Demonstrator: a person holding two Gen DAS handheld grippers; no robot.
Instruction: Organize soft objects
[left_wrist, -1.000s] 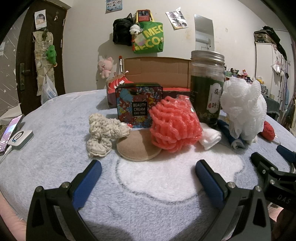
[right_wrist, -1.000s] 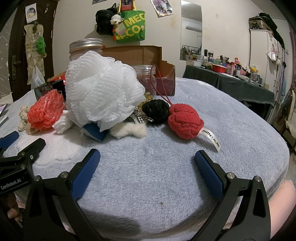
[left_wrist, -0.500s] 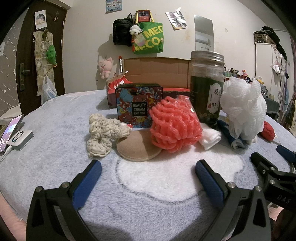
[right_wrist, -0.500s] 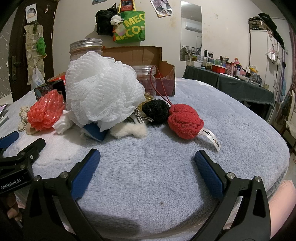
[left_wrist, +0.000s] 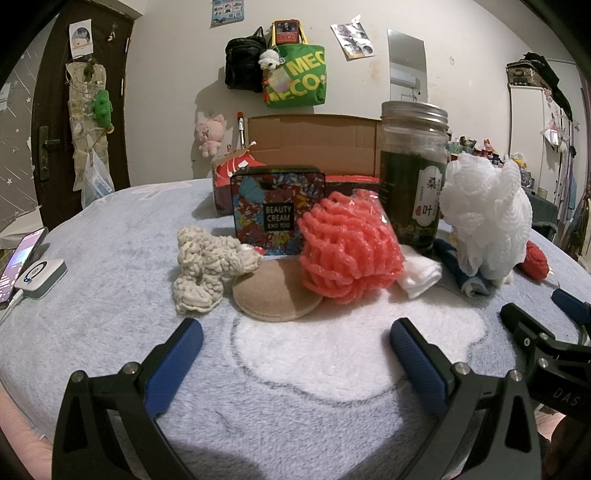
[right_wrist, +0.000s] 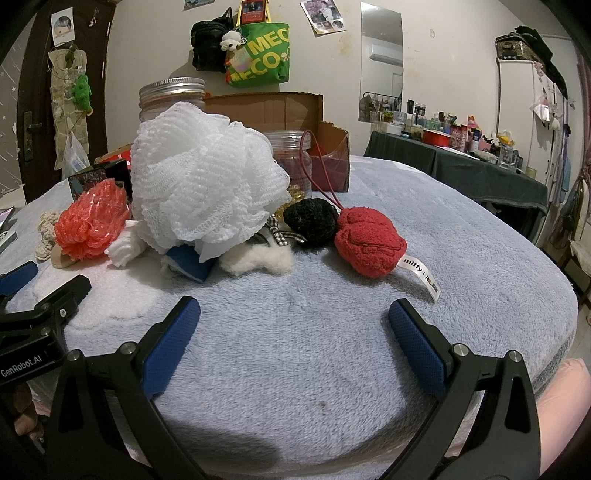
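Lidded jar (left_wrist: 413, 177), cream tin (left_wrist: 277, 210), phone (left_wrist: 20, 258)

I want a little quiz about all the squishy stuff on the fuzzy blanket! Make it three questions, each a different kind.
1. True or false: the left tongs are squeezing the coral-pink mesh bath pouf.
2. Which thing has a white tag sewn to it? A) the fluffy white mesh bath pouf B) the red plush ball C) the cream knitted scrunchie
3. Fill in: the tall glass jar behind the poufs has a ____ metal lid.

Key: 1 false, both the left and the right tongs are open and hold nothing. 2 B. 3 silver.
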